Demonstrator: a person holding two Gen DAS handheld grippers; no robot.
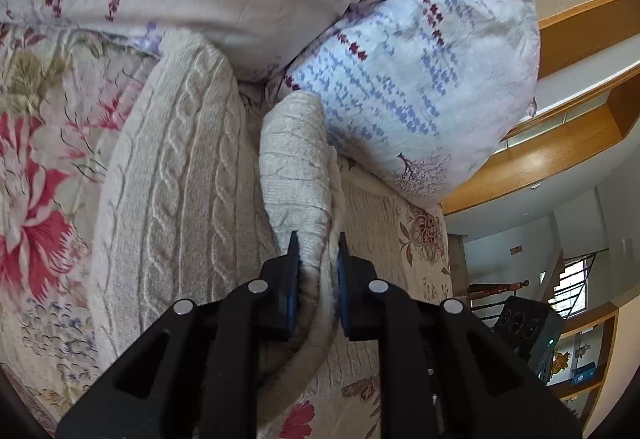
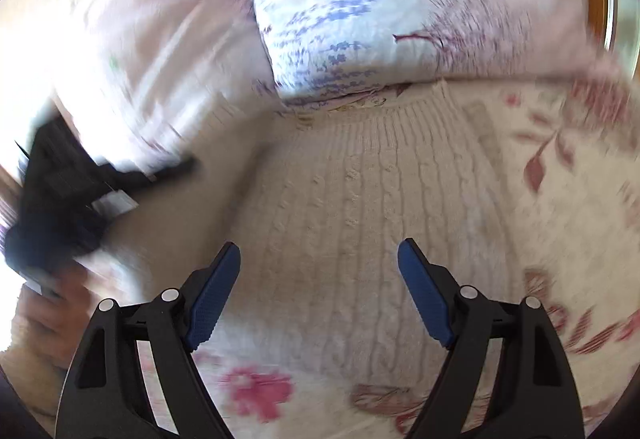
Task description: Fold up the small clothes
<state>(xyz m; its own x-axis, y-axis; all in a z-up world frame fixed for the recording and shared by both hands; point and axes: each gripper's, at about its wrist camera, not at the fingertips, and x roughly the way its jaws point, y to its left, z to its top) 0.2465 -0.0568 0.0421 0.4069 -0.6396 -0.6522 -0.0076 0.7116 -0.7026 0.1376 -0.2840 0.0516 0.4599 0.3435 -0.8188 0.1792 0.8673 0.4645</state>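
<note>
My left tool [image 1: 318, 239] is clamped on the soft, floppy sweater [image 1: 180, 167] sleeve [image 1: 296, 167] at frame centre; my right tool [image 2: 319, 251] gapes above its body.

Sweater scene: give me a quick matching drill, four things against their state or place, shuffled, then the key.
Things:
1. left gripper
2. right gripper
3. sweater sleeve
4. pillow

States or places:
A. open, hanging over the sweater body
B. lifted off the bed, pinched between blue fingers
C. leaning at the head of the floral bedspread, beyond the sweater's collar
D. shut on knit fabric

Pairs: 1-D, 2-A, 3-B, 4-C
</note>
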